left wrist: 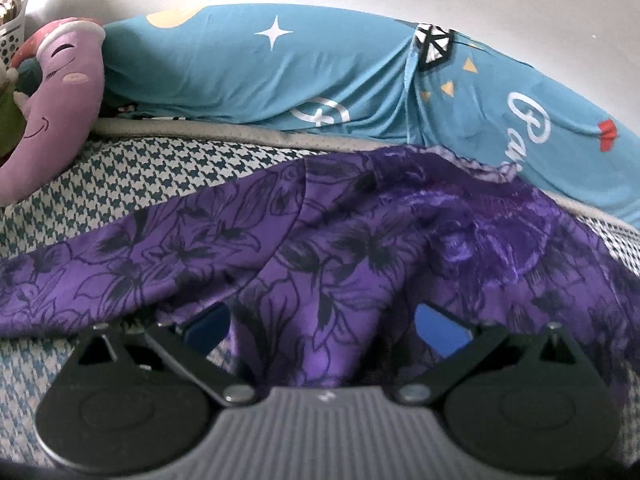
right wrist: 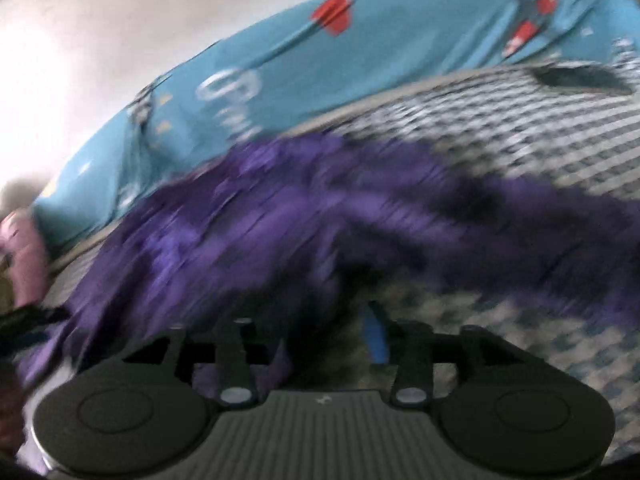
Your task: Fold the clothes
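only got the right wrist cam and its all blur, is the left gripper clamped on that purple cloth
Observer: No. The left gripper has its fingers wide apart, and the shiny purple garment with black flower outlines sags between them unpinched.
Operator: which end of it is furthest from that gripper
Observer: Hard to name the end, but a pale frilled edge lies at its far side, close to the blue printed pillow.
Operator: anything else on the bed
Observer: A lilac smiling moon-shaped plush toy at the left of the view, on the blue-and-white houndstooth cover.
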Available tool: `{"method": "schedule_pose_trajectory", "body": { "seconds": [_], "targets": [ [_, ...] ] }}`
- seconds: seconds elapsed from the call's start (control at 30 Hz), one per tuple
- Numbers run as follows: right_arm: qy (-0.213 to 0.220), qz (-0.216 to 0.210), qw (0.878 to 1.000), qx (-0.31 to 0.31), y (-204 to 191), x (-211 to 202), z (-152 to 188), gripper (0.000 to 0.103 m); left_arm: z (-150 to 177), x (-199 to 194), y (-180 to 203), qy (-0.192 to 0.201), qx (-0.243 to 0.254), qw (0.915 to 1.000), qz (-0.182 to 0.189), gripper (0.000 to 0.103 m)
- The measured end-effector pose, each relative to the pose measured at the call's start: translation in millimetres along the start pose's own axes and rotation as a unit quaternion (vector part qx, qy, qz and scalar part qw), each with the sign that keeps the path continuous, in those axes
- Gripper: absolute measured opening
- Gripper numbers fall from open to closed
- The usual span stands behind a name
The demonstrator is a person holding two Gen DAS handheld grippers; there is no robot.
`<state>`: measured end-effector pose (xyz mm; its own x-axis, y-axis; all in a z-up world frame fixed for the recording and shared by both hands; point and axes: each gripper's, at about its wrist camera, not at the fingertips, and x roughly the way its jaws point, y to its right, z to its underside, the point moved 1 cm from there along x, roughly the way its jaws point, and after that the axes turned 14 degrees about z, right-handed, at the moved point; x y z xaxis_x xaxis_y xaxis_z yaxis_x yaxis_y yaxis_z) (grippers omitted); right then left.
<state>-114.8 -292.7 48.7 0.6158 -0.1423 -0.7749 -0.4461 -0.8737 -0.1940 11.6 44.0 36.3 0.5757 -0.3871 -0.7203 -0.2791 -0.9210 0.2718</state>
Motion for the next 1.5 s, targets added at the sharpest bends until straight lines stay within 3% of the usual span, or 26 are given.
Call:
{"method": "schedule_pose_trajectory", "body": {
  "seconds": [0.27,0.47,0.53,0.6,0.67,0.8,1.03,1.2,1.27,1.37,1.5],
  "targets": [
    [-0.025,-0.030,0.998,-0.040,-18.3,12.6,22.4,0.062,34.1,-22.2,-7.6,-0.014,-0.012,0.9998,-0.009,0.103],
    [-0.034,-0.019,0.995,-0.089,-40.0,26.1,35.6,0.063,49.5,-32.2,-21.6,-0.015,-0.042,0.9987,-0.025,0.103],
    [-0.026,-0.010,0.993,-0.115,-49.3,26.1,40.6,0.054,53.7,-33.2,-25.7,-0.018,-0.046,0.9983,-0.030,0.103],
    [-0.027,-0.005,0.992,-0.125,-54.4,26.1,44.2,0.031,57.6,-34.2,-29.4,-0.019,-0.049,0.9980,-0.034,0.103],
    [-0.024,-0.004,0.992,-0.125,-55.6,23.0,46.5,0.016,60.7,-34.8,-32.3,-0.020,-0.050,0.9977,-0.040,0.103],
    [-0.012,0.024,0.993,-0.115,-55.5,9.3,49.8,0.010,65.1,-37.8,-40.3,-0.021,-0.054,0.9971,-0.049,0.103],
    [0.010,0.077,0.997,-0.028,-20.8,-31.1,46.9,0.009,73.0,-48.9,-55.3,-0.021,-0.063,0.9958,-0.063,0.103],
    [-0.018,0.121,0.992,-0.015,-14.4,-23.7,51.8,0.012,83.2,-57.7,-62.6,-0.024,-0.070,0.9949,-0.068,0.103],
    [-0.003,0.124,0.992,-0.019,-15.1,-26.6,49.2,0.015,87.0,-59.5,-63.5,-0.026,-0.071,0.9947,-0.070,0.103],
    [0.041,0.131,0.990,-0.019,-14.9,-44.7,47.4,0.028,93.0,-64.7,-66.3,-0.026,-0.068,0.9948,-0.071,0.103],
    [0.058,0.124,0.991,-0.010,-10.1,-59.3,51.6,0.030,102.3,-73.3,-69.4,-0.019,-0.067,0.9950,-0.071,0.103]
  ]
}}
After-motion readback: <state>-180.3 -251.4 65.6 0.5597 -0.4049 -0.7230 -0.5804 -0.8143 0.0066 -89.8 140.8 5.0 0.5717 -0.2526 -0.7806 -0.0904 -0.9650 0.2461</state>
